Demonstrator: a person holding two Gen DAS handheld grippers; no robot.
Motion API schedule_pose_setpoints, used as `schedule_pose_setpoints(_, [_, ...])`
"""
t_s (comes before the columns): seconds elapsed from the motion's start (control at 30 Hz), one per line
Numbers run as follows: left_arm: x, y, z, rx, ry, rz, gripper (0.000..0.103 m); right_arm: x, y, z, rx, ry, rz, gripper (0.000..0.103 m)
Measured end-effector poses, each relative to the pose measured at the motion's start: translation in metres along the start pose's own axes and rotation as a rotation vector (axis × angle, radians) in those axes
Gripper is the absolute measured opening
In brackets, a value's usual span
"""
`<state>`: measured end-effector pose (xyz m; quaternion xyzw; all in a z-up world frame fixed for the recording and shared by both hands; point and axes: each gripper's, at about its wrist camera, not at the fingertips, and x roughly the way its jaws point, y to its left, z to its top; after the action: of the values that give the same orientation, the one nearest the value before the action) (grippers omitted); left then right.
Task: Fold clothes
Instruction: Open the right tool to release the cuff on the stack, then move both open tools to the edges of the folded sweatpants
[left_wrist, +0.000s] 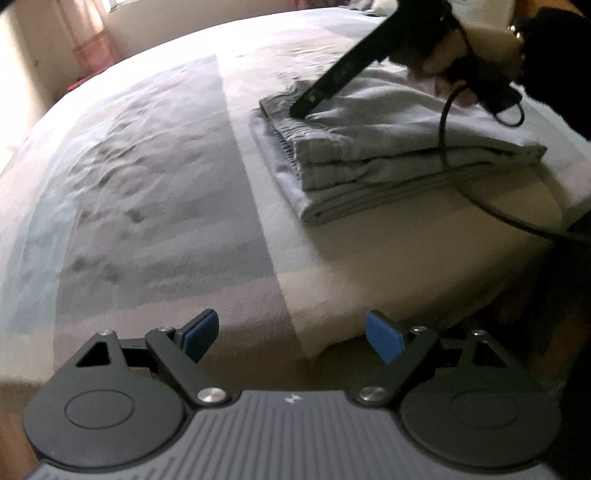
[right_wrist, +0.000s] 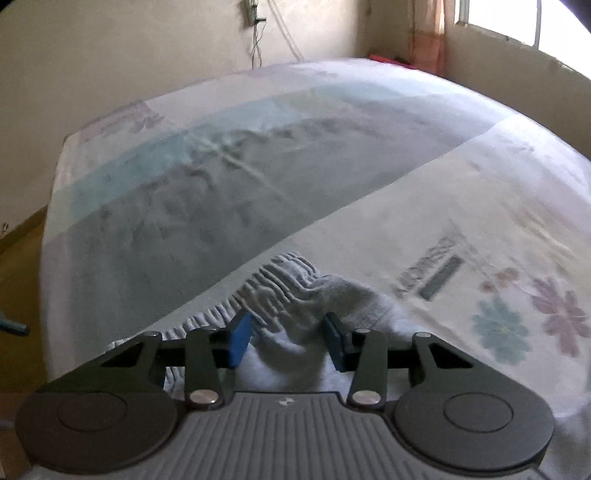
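A pale grey folded garment with a gathered elastic waistband (left_wrist: 369, 155) lies in a flat stack near the edge of the bed, on the cream band of a patterned bedsheet with grey, teal and cream blocks and printed flowers (left_wrist: 155, 177). Its long axis runs along that edge, and the ribbed waistband end points toward the sheet's grey block.

The right tool (right_wrist: 286, 341) stands with its blue-padded jaws partly apart, one on each side of a raised ridge of the cloth just behind the waistband; its tips (left_wrist: 299, 110) press onto the top layer, and whether the pads pinch the fabric cannot be told. A person's hand (left_wrist: 454, 62) holds its handle.

The left tool (left_wrist: 291, 339) gapes wide and empty, above the bed's near edge, well apart from the garment.
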<state>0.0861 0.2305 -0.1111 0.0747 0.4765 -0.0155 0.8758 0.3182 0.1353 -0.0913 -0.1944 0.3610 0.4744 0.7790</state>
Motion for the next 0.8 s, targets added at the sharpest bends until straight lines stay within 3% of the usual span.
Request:
schedule_pose_setpoints(0.17, [0.001,-0.002,-0.004,-0.007,0.014,-0.011,0.087,-0.002,-0.01,0.0,0.062,0.018,0.054,0.057])
schedule_pose_setpoints(0.3, [0.005,-0.001,0.0,-0.002,0.013,-0.004,0.087,-0.048,-0.022,-0.014,0.071,0.005,0.08,0.057])
schedule_pose_setpoints(0.43, [0.007,-0.001,0.009,0.0,-0.006,0.004,0.087,-0.108,-0.033,-0.06,0.089,-0.005,0.032,0.057])
schedule_pose_setpoints(0.57, [0.006,-0.01,0.024,0.026,-0.041,0.0,0.087,-0.141,-0.043,-0.126,0.186,0.034,-0.029,0.058])
schedule_pose_setpoints(0.7, [0.007,-0.028,0.044,0.082,-0.064,-0.007,0.087,-0.184,-0.049,-0.178,0.327,-0.037,-0.169,0.059])
schedule_pose_setpoints(0.8, [0.008,-0.044,0.06,0.125,-0.092,-0.03,0.087,-0.2,-0.055,-0.194,0.376,-0.076,-0.219,0.067])
